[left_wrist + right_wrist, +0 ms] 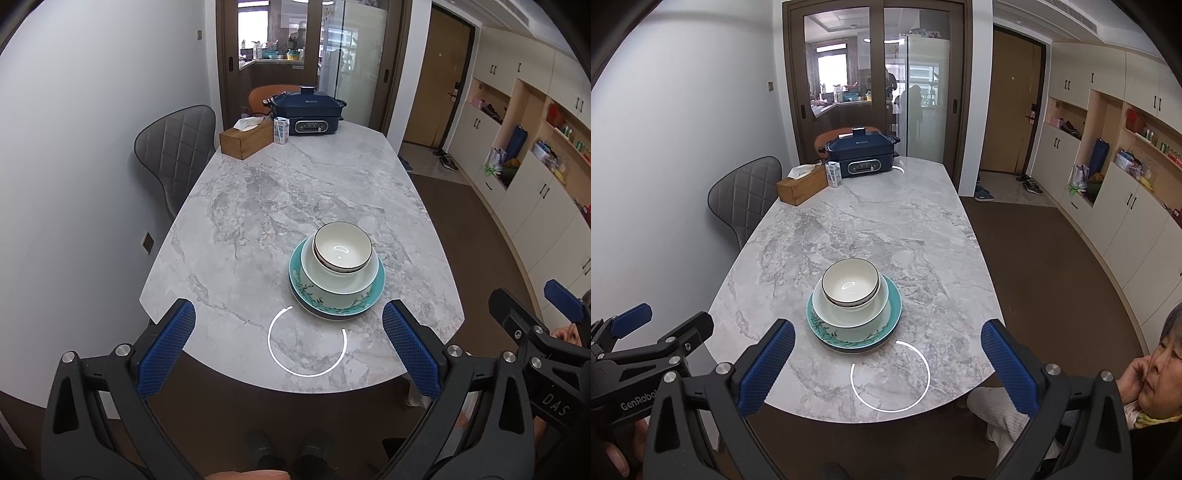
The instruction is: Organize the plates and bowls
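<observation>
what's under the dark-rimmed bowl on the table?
The dark-rimmed bowl sits nested in a larger pale bowl, which rests on a teal floral plate. A second dark rim shows beneath it; whether that is another bowl is unclear.

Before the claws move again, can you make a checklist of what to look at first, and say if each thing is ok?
1. Left claw open and holding nothing: ok.
2. Right claw open and holding nothing: ok.
3. Small bowl sits inside the big bowl, on the teal plate: ok.
4. Small bowl sits level in the big bowl: not ok, it leans toward one side.
5. Stack stands well in from the table edge: ok.
6. Any chips or cracks in the dishes: cannot tell.
</observation>
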A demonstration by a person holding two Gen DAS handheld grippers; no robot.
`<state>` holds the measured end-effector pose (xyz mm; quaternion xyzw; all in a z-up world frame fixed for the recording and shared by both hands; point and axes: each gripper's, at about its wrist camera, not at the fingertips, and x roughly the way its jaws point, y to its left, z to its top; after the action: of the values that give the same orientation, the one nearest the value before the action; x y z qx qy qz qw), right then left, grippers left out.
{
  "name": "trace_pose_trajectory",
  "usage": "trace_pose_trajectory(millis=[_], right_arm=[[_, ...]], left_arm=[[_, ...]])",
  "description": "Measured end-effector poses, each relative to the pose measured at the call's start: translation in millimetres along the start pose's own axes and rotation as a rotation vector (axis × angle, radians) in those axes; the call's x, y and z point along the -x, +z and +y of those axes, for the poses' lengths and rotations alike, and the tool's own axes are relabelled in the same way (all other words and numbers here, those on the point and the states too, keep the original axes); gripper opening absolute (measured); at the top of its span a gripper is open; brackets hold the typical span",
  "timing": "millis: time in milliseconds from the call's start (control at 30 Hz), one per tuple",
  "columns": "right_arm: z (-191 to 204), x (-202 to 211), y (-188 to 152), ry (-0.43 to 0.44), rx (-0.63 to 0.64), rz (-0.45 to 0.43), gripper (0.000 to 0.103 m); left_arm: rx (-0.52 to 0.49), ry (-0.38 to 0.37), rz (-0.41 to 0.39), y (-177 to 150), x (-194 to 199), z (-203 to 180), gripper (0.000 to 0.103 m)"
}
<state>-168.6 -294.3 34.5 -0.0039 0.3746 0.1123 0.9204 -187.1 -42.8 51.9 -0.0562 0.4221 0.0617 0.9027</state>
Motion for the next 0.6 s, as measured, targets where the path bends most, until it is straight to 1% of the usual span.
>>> trace_pose_trajectory(millis=[300,467,600], right_arm=[[-1.8,0.0,2.7,-0.013,-0.001,0.017,0.103],[-3.5,-0.4,6.5,-0.026,0.003,0.029,0.103],[-2.2,-1.3,8.1,-0.03,0.002,0.032,0.103]], left_arm=[[-0.009,-0.005,0.003,-1.4,3.4,-3.8,0.103],[-0.008,-0.002,-0.006,1.9,6.8,0.0,0.103],[-0.005,0.003,0.004,1.5,3.9,3.9,0.103]])
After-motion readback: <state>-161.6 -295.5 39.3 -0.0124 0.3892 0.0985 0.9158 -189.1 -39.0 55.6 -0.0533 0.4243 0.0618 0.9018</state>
